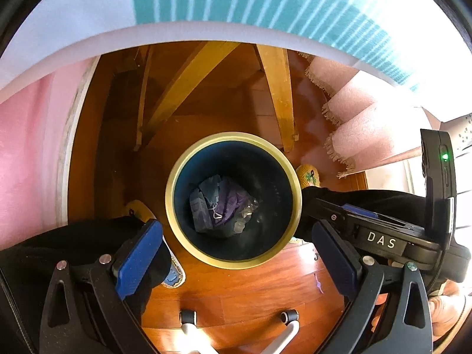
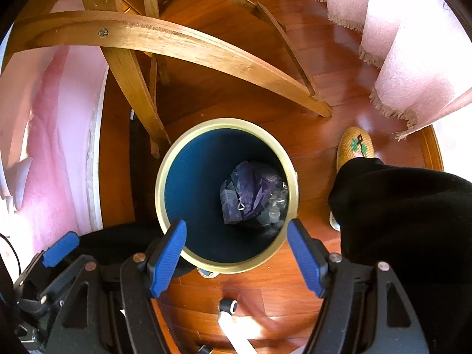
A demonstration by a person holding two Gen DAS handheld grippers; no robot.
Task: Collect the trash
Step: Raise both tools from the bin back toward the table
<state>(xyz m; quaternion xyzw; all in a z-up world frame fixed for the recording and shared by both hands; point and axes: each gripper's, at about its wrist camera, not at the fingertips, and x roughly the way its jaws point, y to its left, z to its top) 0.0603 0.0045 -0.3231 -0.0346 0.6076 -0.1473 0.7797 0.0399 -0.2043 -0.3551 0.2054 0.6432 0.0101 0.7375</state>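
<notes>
Glossy wood floor [image 2: 318, 94]; bin [image 2: 160, 194] smooth; fringed cloth curtain [image 2: 413, 67]; ribbed pads [image 2: 303, 258].

Wooden chair legs [image 2: 183, 44], pink fringed curtain [image 2: 413, 67] (sunlit)

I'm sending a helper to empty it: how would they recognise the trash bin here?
Find the wooden chair legs on the reddish wood floor. Just in front stands a round bin with a pale yellow rim and dark blue inside. Nothing else nearby is an open cylinder with crumpled purple trash at its bottom.

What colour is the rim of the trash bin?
Pale yellow rim, clearest in the right wrist view.
</notes>
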